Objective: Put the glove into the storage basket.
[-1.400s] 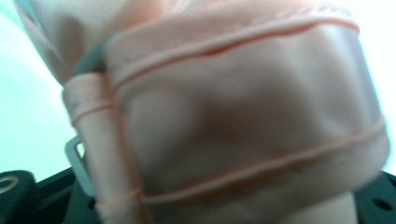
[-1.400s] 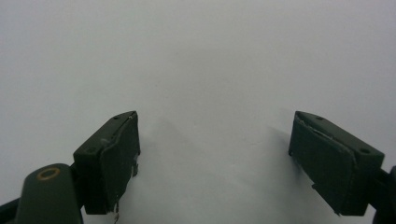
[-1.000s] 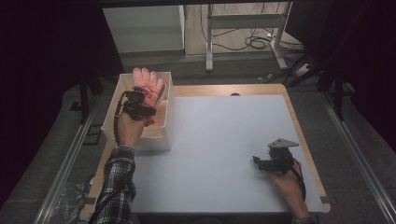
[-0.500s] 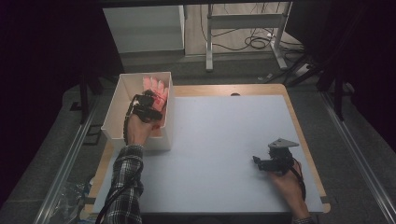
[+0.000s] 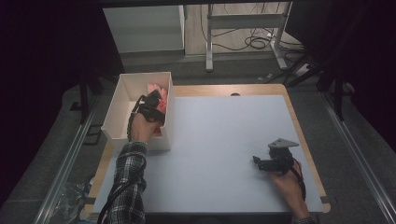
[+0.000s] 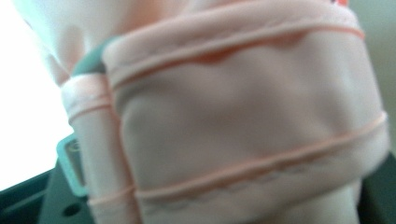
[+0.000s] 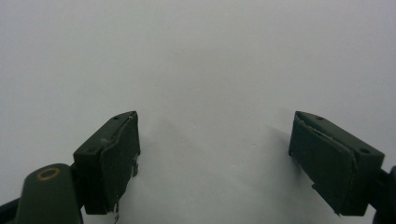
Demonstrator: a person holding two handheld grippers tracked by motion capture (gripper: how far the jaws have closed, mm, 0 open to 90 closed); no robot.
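Counter [image 5: 215, 140]: wooden top with a pale grey mat over most of it.

White rectangular open-topped box [image 5: 122, 100]: stands at the far left corner of the counter, overhanging the left edge.

Pale pink stitched fabric item [image 5: 159, 93]: inside the box, toward its far right side; in the left gripper view its seamed folds [image 6: 243, 130] press right up against the camera (blurred, exact form unclear).

Left hand-held gripper [image 5: 152, 103]: lowered into the box, at the pink fabric; how far its jaws are parted, and whether they grip the fabric, cannot be told.

Right hand-held gripper [image 5: 266, 162]: near the counter's near right corner, low over bare mat, jaws spread wide with nothing between them [image 7: 215, 158].
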